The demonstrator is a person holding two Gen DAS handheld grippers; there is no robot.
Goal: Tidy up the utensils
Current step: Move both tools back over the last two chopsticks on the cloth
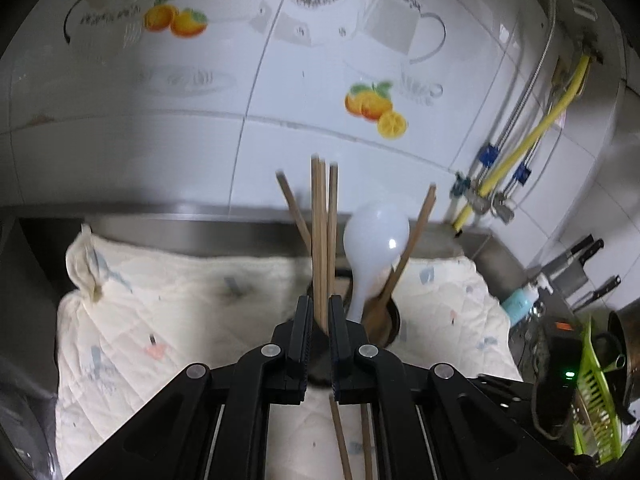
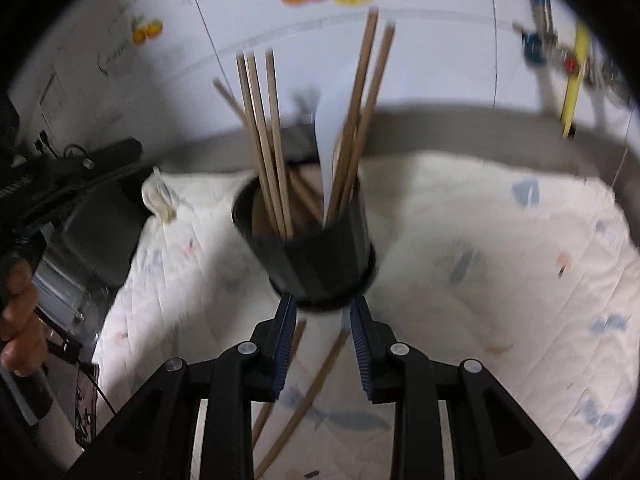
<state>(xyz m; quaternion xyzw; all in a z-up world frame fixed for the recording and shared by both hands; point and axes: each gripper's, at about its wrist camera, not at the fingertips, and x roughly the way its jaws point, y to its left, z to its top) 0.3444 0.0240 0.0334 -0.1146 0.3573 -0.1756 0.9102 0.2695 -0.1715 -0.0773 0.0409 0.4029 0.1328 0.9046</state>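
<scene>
A: Where do the utensils stand?

B: Most are in the black holder (image 2: pixel 316 256), upright on the quilted cloth (image 2: pixel 480 248) that covers the desk, towards the cloth's far edge near the steel back rim (image 1: pixel 180 216). Wooden chopsticks (image 2: pixel 264 140) lean out of it, together with a white plastic spoon (image 1: pixel 374 240) and a wooden spoon (image 1: pixel 380 312).

A: And the left tool?

B: The left tool (image 1: pixel 320 312) has its jaws together, clamped on a bundle of chopsticks (image 1: pixel 322 240) that rise straight up between the pads, just in front of the holder. In the right wrist view the person's hand (image 2: pixel 20 320) is at the left edge, gripping that tool's handle.

A: The right tool?

B: The right tool (image 2: pixel 322 312) is apart, with nothing between the pads. Its tips sit just at the holder's base, one on each side of it; the view is blurred, so I cannot tell if they touch.

A: Anything still loose?

B: Two chopsticks (image 2: pixel 304 392) lie on the cloth at the near edge, under the right tool
</scene>
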